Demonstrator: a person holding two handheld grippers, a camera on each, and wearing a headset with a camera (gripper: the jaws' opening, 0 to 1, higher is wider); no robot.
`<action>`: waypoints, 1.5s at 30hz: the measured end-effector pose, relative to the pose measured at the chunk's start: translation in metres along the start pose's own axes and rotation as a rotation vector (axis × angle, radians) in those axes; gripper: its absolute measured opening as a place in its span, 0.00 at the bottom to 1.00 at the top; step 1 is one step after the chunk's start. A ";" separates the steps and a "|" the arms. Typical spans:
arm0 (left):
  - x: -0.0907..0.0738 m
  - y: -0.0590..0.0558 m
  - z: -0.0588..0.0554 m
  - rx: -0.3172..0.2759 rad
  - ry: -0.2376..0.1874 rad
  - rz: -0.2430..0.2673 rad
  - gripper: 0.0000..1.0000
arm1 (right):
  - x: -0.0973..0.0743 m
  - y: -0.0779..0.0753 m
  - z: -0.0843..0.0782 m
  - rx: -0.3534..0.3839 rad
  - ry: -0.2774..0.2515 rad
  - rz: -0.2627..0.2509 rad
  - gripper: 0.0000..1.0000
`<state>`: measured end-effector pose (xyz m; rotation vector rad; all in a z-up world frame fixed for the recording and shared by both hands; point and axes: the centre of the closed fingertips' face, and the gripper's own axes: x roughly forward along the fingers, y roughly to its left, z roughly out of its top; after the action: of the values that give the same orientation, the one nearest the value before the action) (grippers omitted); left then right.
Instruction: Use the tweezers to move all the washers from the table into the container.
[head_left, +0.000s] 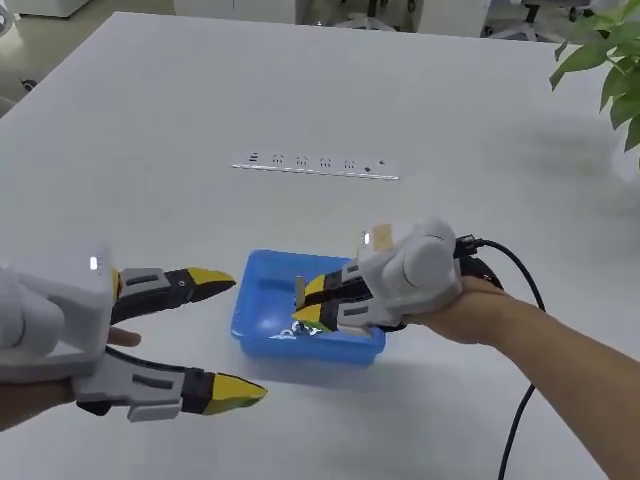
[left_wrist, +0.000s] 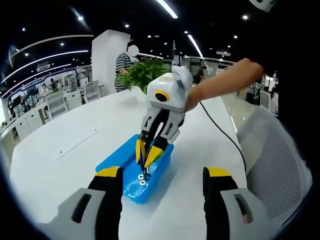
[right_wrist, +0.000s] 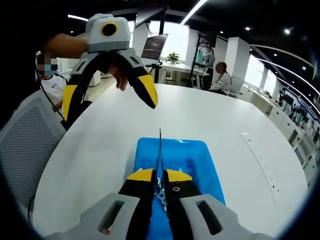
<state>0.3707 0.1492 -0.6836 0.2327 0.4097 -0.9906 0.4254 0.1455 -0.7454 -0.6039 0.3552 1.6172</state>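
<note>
Right gripper (right_wrist: 160, 176): jaws clenched on the tweezers (right_wrist: 160, 145), which stick out over the blue container (head_left: 262, 290); tips low inside it. Several washers (left_wrist: 143, 179) lie on the container floor near its near end, just under the tweezer tips. Left gripper (head_left: 245, 337): jaws spread wide, nothing between them, hovering beside the container. White power strip (head_left: 315, 165) lies farther back on the table (head_left: 150, 120).

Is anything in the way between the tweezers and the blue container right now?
Nothing visible. The right gripper holds the tweezers with their tips down in the blue container by the washers; the open left gripper sits off to one side.
</note>
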 end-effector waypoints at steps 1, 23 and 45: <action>0.001 0.001 0.000 0.008 0.004 -0.004 0.66 | 0.000 0.000 0.000 -0.005 0.000 0.001 0.09; 0.038 0.023 0.022 0.133 0.022 -0.049 0.24 | -0.002 0.002 0.001 -0.029 0.002 0.007 0.08; 0.049 0.022 0.031 0.229 0.050 -0.129 0.06 | -0.006 0.005 0.003 -0.057 -0.001 0.007 0.08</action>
<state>0.4198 0.1117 -0.6768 0.4428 0.3595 -1.1612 0.4203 0.1416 -0.7396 -0.6455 0.3115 1.6386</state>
